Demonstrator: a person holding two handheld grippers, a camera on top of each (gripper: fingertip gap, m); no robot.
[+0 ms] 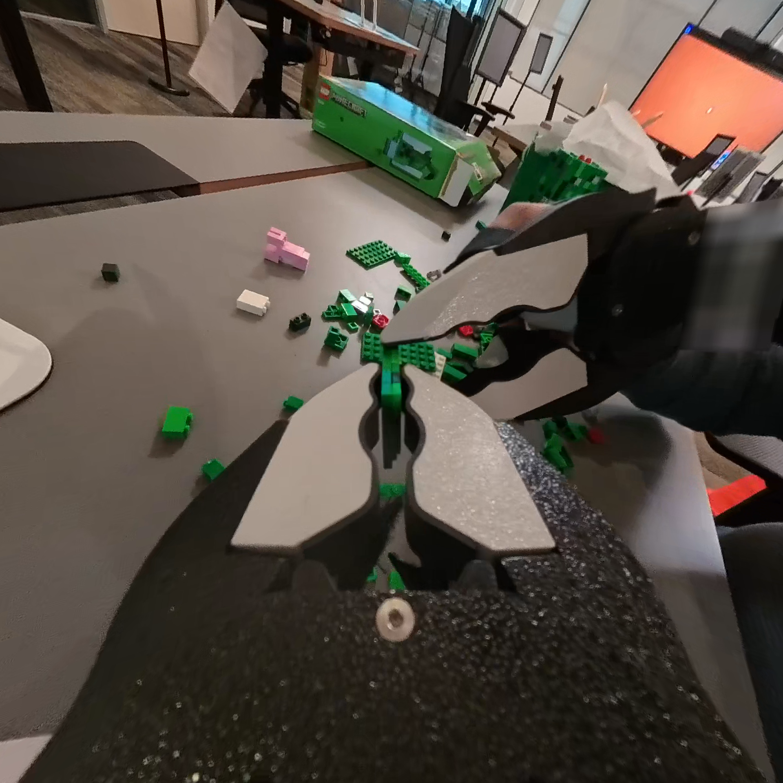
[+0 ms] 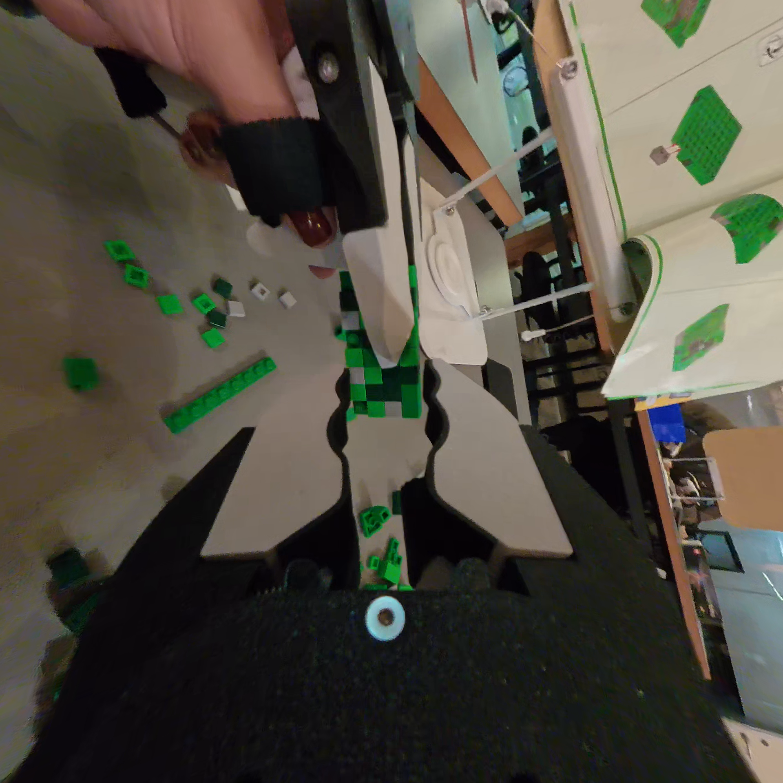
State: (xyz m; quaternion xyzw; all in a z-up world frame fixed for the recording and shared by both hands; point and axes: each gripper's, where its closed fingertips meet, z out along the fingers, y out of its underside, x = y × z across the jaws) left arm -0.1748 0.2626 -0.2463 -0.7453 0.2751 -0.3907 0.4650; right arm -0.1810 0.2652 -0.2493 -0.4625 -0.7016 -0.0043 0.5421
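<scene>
A green, dark green and grey checkered brick assembly (image 1: 390,392) is held above the grey table (image 1: 127,339). My left gripper (image 1: 392,373) is shut on its narrow edge. My right gripper (image 1: 419,364) comes in from the right, its two fingers on opposite sides of the same piece. In the right wrist view the assembly (image 2: 381,394) sits between the tips of my right gripper (image 2: 385,373), which is shut on it. The left gripper (image 2: 392,351) pinches it from above, held by a hand (image 2: 190,42).
Loose green bricks (image 1: 351,313) lie under the grippers, with a green plate (image 1: 373,253), a pink brick pig (image 1: 286,250), a white brick (image 1: 253,301) and a long green plate (image 2: 220,396). A green box (image 1: 398,135) and a green built model (image 1: 555,173) stand behind. Instruction pages (image 2: 699,169) hang at right. Both grippers' tips are close together, under 4 cm apart. My right gripper's tips are some 7 cm from the long green plate (image 2: 220,396).
</scene>
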